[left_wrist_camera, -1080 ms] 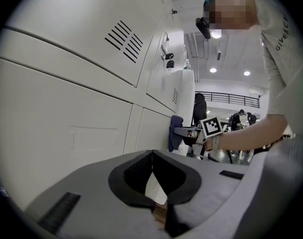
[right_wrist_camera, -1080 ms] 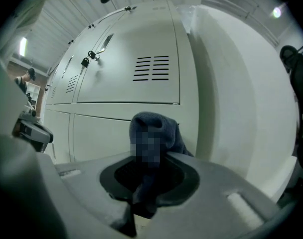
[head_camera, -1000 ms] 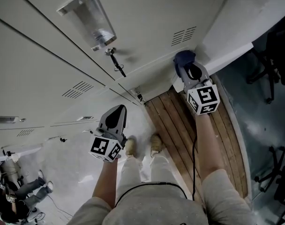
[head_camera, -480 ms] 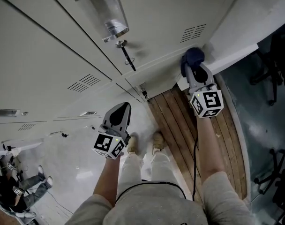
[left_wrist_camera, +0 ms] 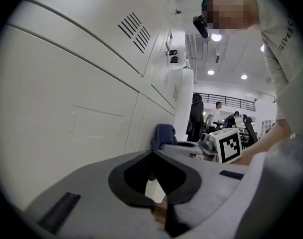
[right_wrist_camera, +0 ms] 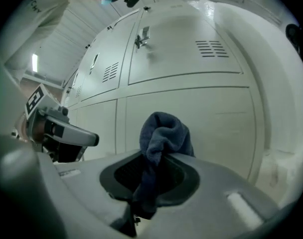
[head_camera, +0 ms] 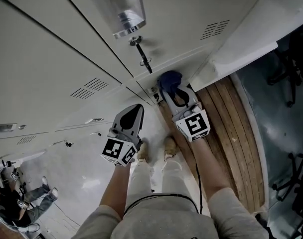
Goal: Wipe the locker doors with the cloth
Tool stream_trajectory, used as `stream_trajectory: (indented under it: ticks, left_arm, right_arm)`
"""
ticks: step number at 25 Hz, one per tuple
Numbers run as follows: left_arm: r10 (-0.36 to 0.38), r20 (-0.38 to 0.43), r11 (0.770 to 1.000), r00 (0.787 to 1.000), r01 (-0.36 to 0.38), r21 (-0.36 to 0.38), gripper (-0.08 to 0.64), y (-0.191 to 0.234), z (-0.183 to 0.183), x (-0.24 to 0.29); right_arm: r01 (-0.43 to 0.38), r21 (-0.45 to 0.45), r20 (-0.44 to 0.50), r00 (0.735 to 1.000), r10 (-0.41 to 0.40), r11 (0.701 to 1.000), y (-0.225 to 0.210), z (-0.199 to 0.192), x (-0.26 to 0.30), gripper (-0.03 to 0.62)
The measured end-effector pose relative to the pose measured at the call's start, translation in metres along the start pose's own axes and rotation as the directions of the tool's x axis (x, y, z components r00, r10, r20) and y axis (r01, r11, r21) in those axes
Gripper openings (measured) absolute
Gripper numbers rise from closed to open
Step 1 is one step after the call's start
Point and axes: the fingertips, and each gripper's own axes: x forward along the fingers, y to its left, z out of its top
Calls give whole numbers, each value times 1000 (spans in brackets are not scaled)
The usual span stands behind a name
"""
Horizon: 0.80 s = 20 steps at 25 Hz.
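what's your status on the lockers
Right gripper shut on cloth, at the lower locker door. Left gripper shut, empty, held off. Key above, clear of cloth.

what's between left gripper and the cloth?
Nothing: in the left gripper view only bare locker door shows between the left gripper and the cloth, which the right gripper holds.

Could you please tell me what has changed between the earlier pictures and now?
The right gripper, shut on the dark blue cloth, slid to the left along the foot of the pale grey locker doors, ending below the metal door handle. The left gripper stayed shut and empty, in much the same place.
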Motion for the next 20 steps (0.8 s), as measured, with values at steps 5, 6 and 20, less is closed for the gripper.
stream_trajectory:
  ticks: [5, 6, 20]
  left_arm:
    - [-12, 7, 1000, 1000, 12, -15, -2, 2, -3, 6]
    - [-13, 6, 1000, 1000, 13, -16, -2, 2, -4, 6]
    - [-3, -12, 1000, 1000, 3, -23, -2, 6, -13, 13]
  right_arm:
    - [-71, -26, -14, 997, 70, 997, 38, -13, 22, 57]
    - [-87, -32, -19, 996, 86, 996, 43, -16, 25, 57]
    - [-35, -19, -80, 996, 33, 999, -1, -38, 25, 57]
